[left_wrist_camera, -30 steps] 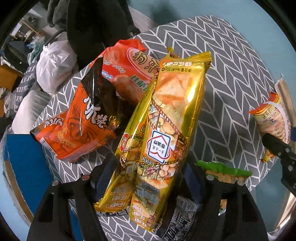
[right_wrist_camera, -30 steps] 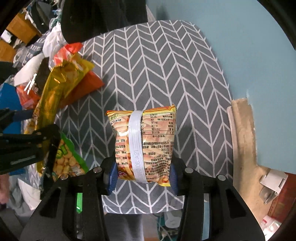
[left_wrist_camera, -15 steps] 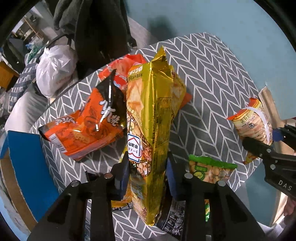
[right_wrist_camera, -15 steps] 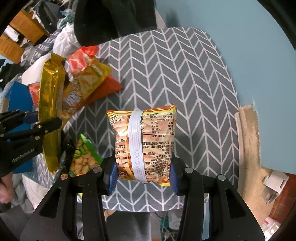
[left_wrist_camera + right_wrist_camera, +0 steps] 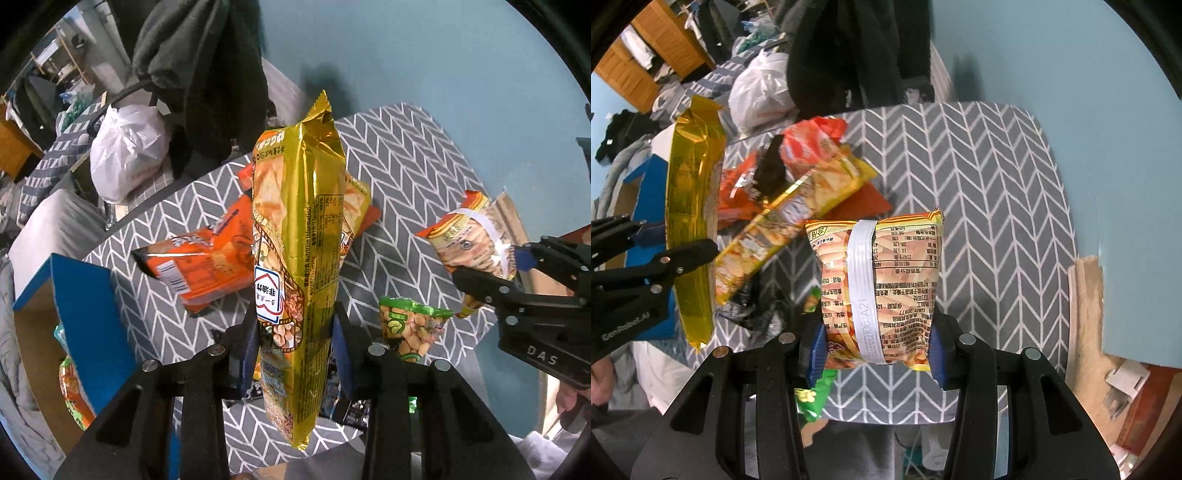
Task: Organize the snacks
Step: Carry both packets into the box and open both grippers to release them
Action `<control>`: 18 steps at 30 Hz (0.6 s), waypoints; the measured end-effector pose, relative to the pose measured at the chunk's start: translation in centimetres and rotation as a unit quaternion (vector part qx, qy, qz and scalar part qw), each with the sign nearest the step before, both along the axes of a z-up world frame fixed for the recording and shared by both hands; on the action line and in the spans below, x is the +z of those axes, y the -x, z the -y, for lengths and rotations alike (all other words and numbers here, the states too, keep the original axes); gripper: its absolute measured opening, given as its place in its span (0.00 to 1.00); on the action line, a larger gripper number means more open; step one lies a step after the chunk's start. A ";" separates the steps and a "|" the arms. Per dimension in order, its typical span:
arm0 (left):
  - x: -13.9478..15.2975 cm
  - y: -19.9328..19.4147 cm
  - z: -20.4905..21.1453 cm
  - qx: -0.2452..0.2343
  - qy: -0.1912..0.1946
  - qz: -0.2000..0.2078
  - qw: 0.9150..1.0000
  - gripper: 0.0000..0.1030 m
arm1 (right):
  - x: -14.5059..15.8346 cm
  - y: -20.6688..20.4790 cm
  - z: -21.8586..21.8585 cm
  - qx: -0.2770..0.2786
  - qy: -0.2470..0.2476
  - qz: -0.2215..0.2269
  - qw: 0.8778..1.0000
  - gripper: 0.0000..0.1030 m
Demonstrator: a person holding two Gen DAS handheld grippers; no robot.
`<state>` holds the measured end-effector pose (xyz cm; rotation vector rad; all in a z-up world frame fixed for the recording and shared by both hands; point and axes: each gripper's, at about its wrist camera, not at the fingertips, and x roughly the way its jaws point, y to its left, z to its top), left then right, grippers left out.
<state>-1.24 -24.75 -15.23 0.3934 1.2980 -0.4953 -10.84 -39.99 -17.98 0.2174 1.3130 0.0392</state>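
My left gripper is shut on a long gold snack packet and holds it upright above the table; it also shows in the right wrist view. My right gripper is shut on an orange noodle-snack bag with a white seam, held above the table's near edge; the bag also shows in the left wrist view. On the grey chevron table lie a second gold packet, orange bags and a green peanut bag.
A blue-edged cardboard box with snacks inside stands left of the table. A white plastic bag and dark clothes on a chair are behind it. A blue wall bounds the right side.
My left gripper has lifted the gold packet off the pile and turned it upright. My right gripper has risen a little with its bag and the view has pulled back.
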 end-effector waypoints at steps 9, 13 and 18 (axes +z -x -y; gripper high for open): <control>2.5 -0.3 -3.7 0.016 0.009 0.015 1.000 0.35 | 2.9 -1.0 -2.9 0.023 0.001 0.021 1.000 0.42; 3.4 -0.6 -5.8 0.029 0.012 0.021 0.999 0.35 | 4.0 -1.6 -4.5 0.035 0.004 0.030 0.999 0.42; 4.4 -0.9 -8.7 0.051 0.013 0.029 0.998 0.35 | 5.2 -2.6 -6.7 0.054 0.004 0.040 0.998 0.42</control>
